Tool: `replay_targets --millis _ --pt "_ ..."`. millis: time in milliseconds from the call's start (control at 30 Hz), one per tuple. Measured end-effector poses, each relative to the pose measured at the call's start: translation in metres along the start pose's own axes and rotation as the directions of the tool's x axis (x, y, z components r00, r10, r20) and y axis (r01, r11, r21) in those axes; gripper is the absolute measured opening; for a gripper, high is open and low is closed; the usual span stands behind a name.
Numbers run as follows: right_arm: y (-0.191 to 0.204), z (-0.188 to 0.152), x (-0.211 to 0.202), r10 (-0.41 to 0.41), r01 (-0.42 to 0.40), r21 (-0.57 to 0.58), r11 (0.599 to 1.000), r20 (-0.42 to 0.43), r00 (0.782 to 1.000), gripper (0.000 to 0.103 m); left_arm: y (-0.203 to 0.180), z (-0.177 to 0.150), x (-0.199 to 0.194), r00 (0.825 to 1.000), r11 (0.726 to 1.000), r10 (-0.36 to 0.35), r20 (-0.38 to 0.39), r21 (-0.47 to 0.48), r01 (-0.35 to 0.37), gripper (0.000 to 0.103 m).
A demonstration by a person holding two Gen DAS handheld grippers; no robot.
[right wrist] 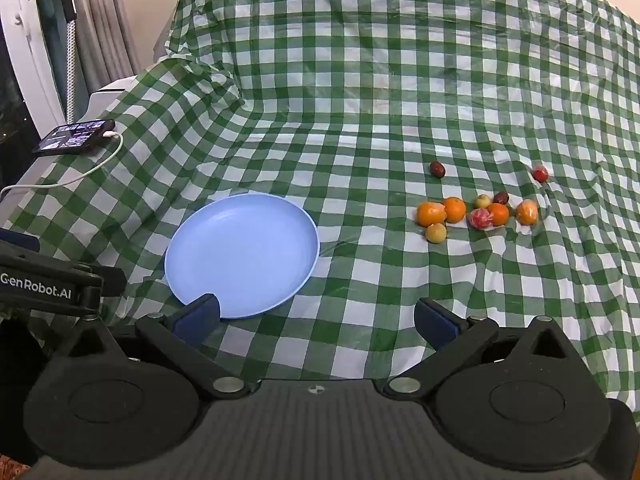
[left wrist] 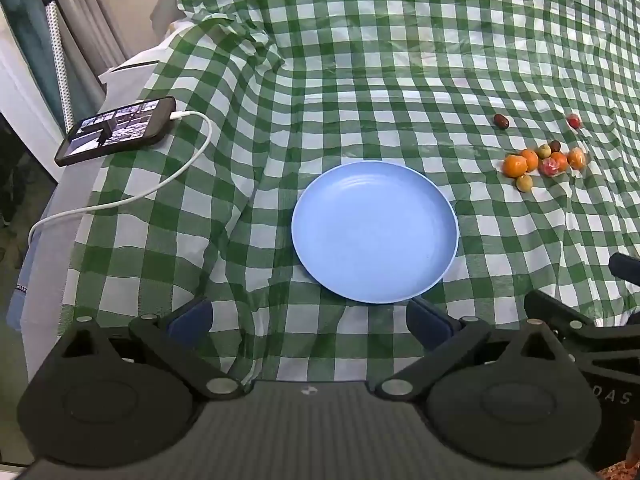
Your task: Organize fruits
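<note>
An empty blue plate [left wrist: 374, 232] [right wrist: 242, 254] lies on the green checked tablecloth [left wrist: 360, 80] [right wrist: 380, 100]. To its right is a cluster of small fruits [left wrist: 544, 162] [right wrist: 476, 214]: several oranges, two yellow-green fruits, a dark one and a red wrapped one. A dark red fruit [left wrist: 501, 121] [right wrist: 437, 169] and a red fruit [left wrist: 573, 120] [right wrist: 540, 174] lie apart behind the cluster. My left gripper [left wrist: 310, 320] is open and empty, just in front of the plate. My right gripper [right wrist: 318, 316] is open and empty, its left finger [right wrist: 198, 314] over the plate's near rim.
A phone [left wrist: 116, 130] [right wrist: 76, 136] with a lit screen lies at the far left edge, with a white cable [left wrist: 160, 184] [right wrist: 80, 174] trailing off the table. The cloth is bunched in folds left of the plate. Curtains hang at the far left.
</note>
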State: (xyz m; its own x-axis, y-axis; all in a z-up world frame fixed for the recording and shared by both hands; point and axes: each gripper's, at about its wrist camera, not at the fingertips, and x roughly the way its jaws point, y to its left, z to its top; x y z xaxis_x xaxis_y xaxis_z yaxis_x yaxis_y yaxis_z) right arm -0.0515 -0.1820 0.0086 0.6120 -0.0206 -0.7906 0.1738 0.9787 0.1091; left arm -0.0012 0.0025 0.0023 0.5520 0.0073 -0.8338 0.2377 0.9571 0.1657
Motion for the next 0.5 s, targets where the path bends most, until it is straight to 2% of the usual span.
replay_targets --millis 67,133,233,367,500 --pt "0.0 0.001 0.003 -0.021 0.021 0.007 1.0 -0.028 0.999 0.103 0.003 0.0 -0.002 1.0 1.0 -0.024 -0.001 -0.008 0.024 0.103" --pt "0.002 0.003 0.001 -0.006 0.006 -0.01 1.0 -0.025 1.0 0.103 0.007 -0.001 -0.001 0.999 0.999 -0.048 -0.003 -0.014 0.048 0.103" --pt "0.006 0.006 -0.003 -0.005 0.006 -0.038 0.999 0.015 1.0 0.103 0.008 0.002 0.002 0.999 1.0 -0.029 -0.016 -0.01 0.029 0.103" --pt "0.008 -0.001 -0.003 0.002 -0.002 -0.025 1.0 -0.021 1.0 0.103 0.012 0.0 0.0 1.0 0.999 -0.028 -0.005 -0.033 0.028 0.103" --pt "0.013 -0.002 -0.006 -0.006 0.006 -0.042 0.999 -0.008 1.0 0.103 0.012 -0.005 -0.001 1.0 0.999 -0.022 -0.009 -0.037 0.021 0.103"
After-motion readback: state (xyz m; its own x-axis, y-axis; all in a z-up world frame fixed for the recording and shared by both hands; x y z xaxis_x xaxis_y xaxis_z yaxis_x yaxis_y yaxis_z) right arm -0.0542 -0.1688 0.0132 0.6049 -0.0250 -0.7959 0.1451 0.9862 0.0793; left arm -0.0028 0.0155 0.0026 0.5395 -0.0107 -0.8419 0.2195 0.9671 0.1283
